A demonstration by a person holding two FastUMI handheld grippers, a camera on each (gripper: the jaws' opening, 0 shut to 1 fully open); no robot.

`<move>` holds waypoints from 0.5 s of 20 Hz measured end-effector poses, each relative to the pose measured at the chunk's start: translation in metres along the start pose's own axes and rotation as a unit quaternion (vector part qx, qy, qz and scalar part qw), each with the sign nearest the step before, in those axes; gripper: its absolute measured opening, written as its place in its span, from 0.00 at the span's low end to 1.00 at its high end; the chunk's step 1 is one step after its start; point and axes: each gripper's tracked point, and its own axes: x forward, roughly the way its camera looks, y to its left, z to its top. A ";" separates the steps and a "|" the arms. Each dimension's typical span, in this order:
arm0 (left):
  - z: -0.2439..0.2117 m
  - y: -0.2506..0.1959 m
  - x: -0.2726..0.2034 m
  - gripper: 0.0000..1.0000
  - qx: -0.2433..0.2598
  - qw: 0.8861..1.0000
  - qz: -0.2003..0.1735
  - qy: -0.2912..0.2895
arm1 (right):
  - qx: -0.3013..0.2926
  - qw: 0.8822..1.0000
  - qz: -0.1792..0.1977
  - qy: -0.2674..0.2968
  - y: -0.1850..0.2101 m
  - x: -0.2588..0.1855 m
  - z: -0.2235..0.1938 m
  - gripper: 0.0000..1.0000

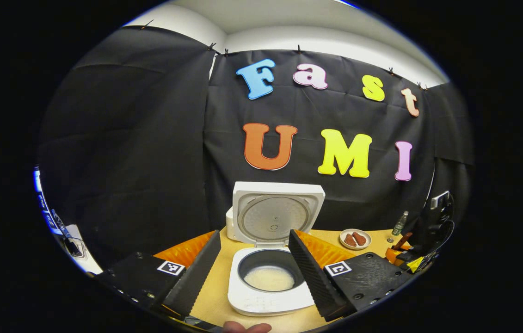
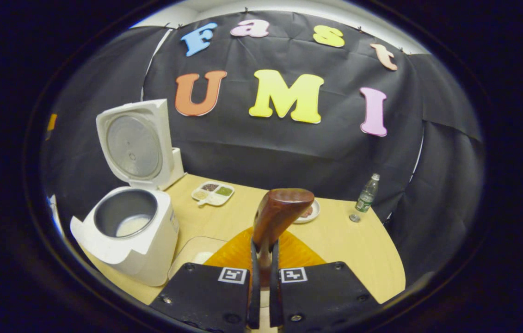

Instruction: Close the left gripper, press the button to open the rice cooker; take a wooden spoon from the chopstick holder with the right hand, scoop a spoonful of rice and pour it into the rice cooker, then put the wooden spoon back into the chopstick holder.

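The left gripper (image 1: 254, 266) is hovering over the counter (image 1: 215, 300) with its jaws released, spread wide to either side of the cooker (image 1: 268, 296). The cooker is standing open near the counter's front edge, its lid (image 1: 273, 212) tilted up and back, and a thin layer of white rice (image 1: 269, 279) is lying in the pot. A fingertip (image 1: 246, 328) is showing at the bottom of the left gripper view.

The right gripper (image 2: 263, 277) is holding the spoon (image 2: 277, 215), its jaws clenched on the handle, with the bowl of the spoon pointing up and away. From the right gripper view the cooker (image 2: 132, 236) is sitting toward the counter's left edge. A divided tray (image 2: 213, 193) of grains is lying behind it, near the back edge. A small plate (image 2: 310, 212) is sitting partly hidden behind the spoon, and a bottle (image 2: 366, 193) is standing upright toward the back right corner. A clear container (image 2: 196, 254) is sitting just beside the cooker, at the front.
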 end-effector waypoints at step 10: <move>-0.009 0.030 -0.008 0.94 0.013 1.000 0.012 0.019 | -0.030 0.997 -0.051 0.046 0.026 0.039 -0.067 0.13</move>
